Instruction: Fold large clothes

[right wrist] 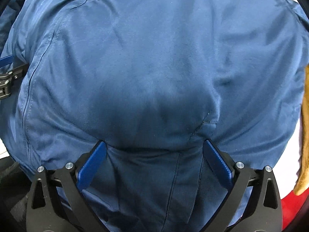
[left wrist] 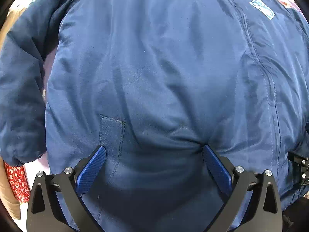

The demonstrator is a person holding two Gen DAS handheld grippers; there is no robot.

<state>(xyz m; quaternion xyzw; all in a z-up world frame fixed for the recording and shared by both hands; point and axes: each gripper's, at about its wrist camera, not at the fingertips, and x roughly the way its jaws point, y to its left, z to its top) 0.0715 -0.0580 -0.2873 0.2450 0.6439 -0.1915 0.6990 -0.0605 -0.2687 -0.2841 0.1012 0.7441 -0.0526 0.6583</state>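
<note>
While both tongs (left wrist: pixel 152 149) (right wrist: pixel 153 145) gape downward, tips dent the jacket (left wrist: pixel 154 67).

My left hand-held gripper (left wrist: pixel 152 150) – black frame, silver screws. Its fingers (left wrist: pixel 92 169) carry ribbed blue pads; the right hand-held gripper (right wrist: pixel 153 146) matches.

Matt blue cloth jacket (left wrist: pixel 154 67), softly creased

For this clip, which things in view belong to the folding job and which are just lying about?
Part of the job:
- blue jacket
- left gripper, open, tips on the jacket
- right gripper, open, tips on the jacket

Lying about:
- red floral cloth
- tan fabric
- red item
</note>
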